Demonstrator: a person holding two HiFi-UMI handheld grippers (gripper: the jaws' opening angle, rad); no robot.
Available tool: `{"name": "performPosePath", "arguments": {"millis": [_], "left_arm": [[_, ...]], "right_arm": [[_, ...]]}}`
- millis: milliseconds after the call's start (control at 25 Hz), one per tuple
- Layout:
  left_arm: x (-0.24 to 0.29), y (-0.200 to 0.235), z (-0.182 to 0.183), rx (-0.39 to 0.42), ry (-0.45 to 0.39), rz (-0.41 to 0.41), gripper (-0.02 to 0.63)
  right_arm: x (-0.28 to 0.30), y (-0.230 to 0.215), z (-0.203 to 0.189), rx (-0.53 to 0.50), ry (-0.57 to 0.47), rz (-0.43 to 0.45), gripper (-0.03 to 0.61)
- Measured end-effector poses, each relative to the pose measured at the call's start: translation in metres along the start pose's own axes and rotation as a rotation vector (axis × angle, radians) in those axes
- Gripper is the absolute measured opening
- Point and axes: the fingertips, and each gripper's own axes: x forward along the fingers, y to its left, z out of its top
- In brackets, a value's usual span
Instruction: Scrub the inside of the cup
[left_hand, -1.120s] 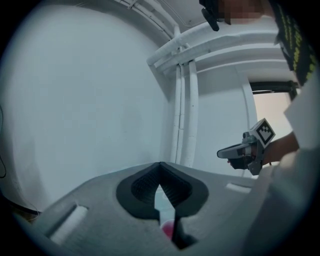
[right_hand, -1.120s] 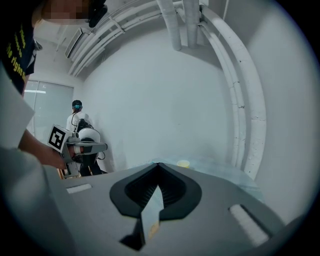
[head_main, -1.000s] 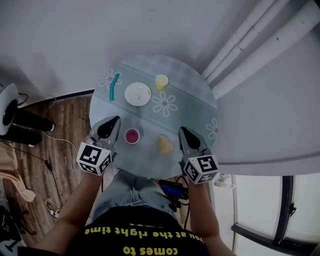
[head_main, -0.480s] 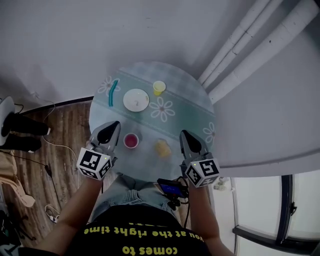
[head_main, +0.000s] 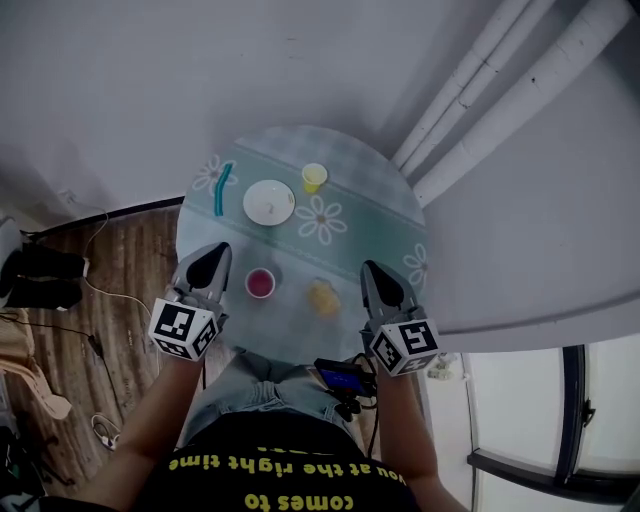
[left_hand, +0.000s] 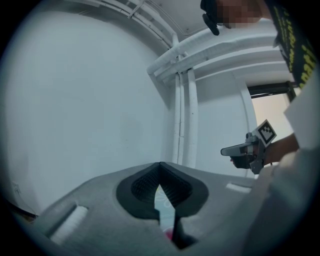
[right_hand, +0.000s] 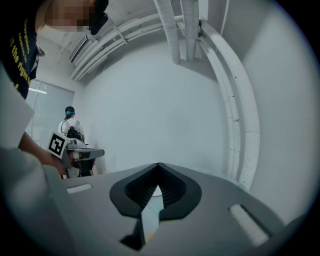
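Observation:
On the round flowered table a pink cup stands near the front edge. A small yellow cup stands at the back. A teal brush lies at the back left. My left gripper hovers shut and empty just left of the pink cup, of which a pink sliver shows below its jaws. Over the front right of the table my right gripper is also shut with nothing in it. Each gripper shows in the other's view, the right and the left.
A white plate lies between the brush and the yellow cup. A blurred yellow-orange object sits right of the pink cup. White pipes run along the wall behind. A person stands far off. Cables lie on the wood floor at left.
The head view has shifted a little, so the table's things sit slightly higher and further left. Both grippers stay shut at about the same spots near the front edge.

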Motion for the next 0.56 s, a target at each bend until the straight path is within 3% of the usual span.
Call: {"name": "performPosePath", "arguments": {"millis": [560], "left_arm": [[-0.004,0.012,-0.003,-0.010,0.002,0.031,0.000]], "right_arm": [[0.002,0.000,-0.005,0.014,0.003,0.003,0.006]]}}
